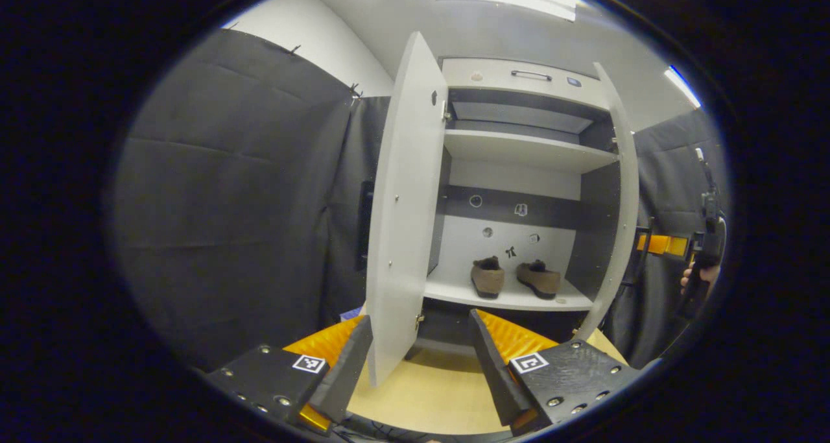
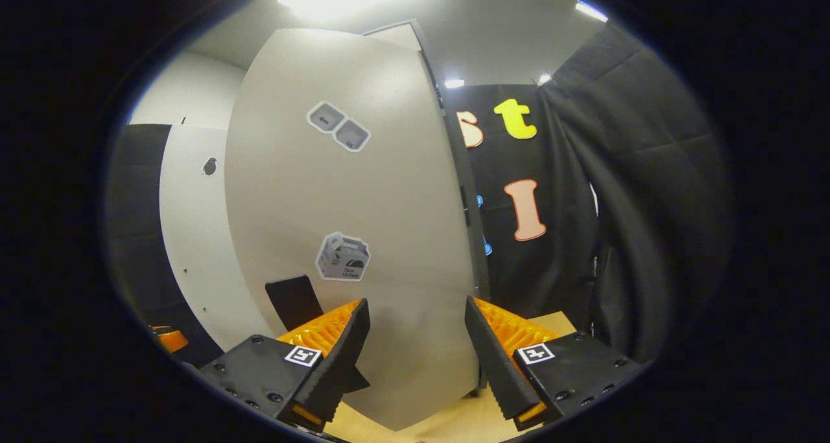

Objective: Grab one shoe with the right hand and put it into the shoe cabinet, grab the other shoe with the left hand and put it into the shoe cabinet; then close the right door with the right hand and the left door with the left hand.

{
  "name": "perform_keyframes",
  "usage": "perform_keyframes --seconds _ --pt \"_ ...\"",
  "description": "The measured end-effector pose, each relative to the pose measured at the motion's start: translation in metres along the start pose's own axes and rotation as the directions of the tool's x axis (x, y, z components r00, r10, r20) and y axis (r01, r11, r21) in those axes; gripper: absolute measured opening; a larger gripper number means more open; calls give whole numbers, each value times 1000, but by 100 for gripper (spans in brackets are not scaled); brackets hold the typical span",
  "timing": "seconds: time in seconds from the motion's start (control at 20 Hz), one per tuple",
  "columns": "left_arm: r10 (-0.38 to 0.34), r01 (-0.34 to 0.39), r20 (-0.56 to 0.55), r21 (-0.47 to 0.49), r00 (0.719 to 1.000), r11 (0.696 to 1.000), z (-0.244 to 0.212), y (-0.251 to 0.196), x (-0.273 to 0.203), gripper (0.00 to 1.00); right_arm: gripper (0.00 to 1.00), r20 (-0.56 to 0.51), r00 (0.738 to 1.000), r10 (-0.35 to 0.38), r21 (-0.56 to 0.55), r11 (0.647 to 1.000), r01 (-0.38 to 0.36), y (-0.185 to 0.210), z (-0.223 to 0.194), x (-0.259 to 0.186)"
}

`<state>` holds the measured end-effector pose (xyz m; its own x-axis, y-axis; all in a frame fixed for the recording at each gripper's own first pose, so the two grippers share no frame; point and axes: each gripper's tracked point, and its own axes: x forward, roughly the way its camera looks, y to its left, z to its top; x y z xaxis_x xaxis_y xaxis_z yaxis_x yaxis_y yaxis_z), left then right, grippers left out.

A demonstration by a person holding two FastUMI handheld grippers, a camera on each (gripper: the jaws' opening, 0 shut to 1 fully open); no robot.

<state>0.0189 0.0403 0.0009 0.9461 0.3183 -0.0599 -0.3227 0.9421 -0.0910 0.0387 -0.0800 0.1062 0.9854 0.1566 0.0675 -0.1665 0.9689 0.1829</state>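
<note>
both claws, left (image 1: 420, 346) and right (image 2: 417, 339), agape, empty; pale wooden table (image 1: 434, 391) below; black-curtained booth

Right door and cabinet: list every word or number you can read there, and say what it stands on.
No text can be read.
Lower sticker on the right door: print too blurred.
Upper sticker: symbols, no legible words.
Small stickers inside the cabinet: too small.
</note>
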Motion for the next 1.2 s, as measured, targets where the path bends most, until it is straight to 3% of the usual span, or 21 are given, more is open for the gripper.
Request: perform_keyframes --seconds 0.1,0.15,0.3,0.35,0.5,0.6,0.7,0.8,0.95,1.2 --pt "29 -29 4 7 1000 1000 1 16 -7 87 95 -66 998 0 -21 1000 -1 11 -18 9" --pt "46 -47 8 10 999 999 3 26 -11 87 92 -61 998 -6 -33 999 4 15 -20 10" --pt "114 -114 1 -12 994 993 4 65 -18 87 95 -37 999 -33 -48 998 31 14 -23 8" --pt "126 -126 1 -34 992 991 4 77 -20 91 95 -41 998 -48 -46 998 46 12 -28 6" --pt "155 -155 -3 -59 988 986 5 114 -16 82 96 -40 995 -91 -30 995 90 6 -37 -1" --pt "167 -167 3 -68 986 984 9 132 -9 83 96 -21 992 -127 -44 991 126 -2 -41 -7" --pt "152 -151 17 -77 988 986 14 142 6 91 96 -11 986 -167 -60 984 166 -9 -49 -15" --pt "122 -120 36 -59 992 991 21 149 30 87 96 -12 982 -189 -58 980 188 -11 -57 -24" --pt "39 -37 70 -22 997 999 37 156 75 91 96 -16 974 -228 -62 972 226 -15 -71 -39" --pt "-99 108 99 -88 990 990 65 157 144 87 96 -58 956 -286 -34 958 285 -16 -91 -66"
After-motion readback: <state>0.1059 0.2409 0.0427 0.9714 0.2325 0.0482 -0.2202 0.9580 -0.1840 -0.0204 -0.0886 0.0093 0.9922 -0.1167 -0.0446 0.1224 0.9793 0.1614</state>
